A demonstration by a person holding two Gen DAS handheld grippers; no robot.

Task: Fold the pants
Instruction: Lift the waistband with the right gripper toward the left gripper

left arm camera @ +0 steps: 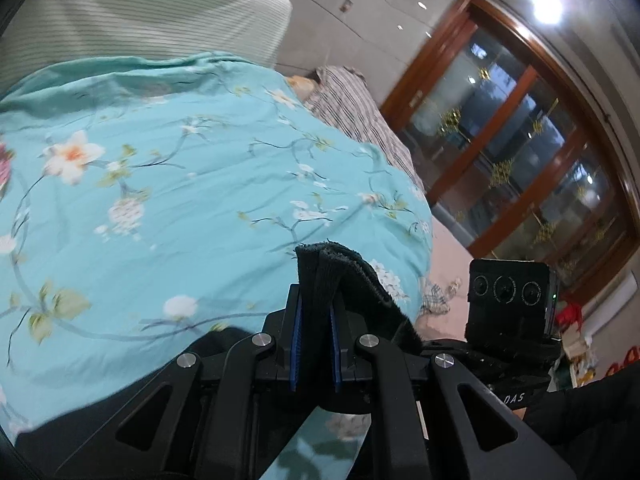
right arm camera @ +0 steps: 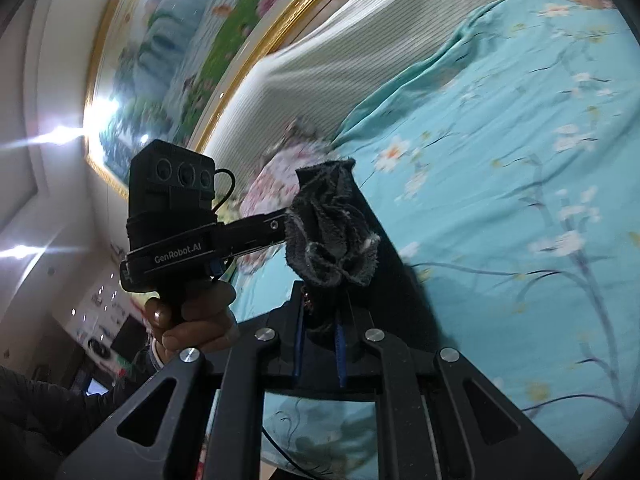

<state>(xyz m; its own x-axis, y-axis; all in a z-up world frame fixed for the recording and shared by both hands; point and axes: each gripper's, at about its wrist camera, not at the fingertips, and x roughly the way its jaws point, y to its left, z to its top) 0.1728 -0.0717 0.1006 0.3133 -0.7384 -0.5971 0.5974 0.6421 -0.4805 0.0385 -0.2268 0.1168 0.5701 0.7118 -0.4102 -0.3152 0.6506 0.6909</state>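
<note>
Both grippers are clamped on the black pants point(right arm camera: 332, 232), lifted just above the bed. The left gripper point(left arm camera: 316, 344) pinches a folded edge between its fingers, the cloth sticking up past the tips. The right gripper point(right arm camera: 320, 344) grips a bunched, frayed end, with the rest trailing down toward the teal floral bedspread point(left arm camera: 160, 184). Room's got a striped headboard point(left arm camera: 140, 8), a gold-framed painting point(right arm camera: 168, 60) and wood-framed glass doors point(left arm camera: 512, 152).
</note>
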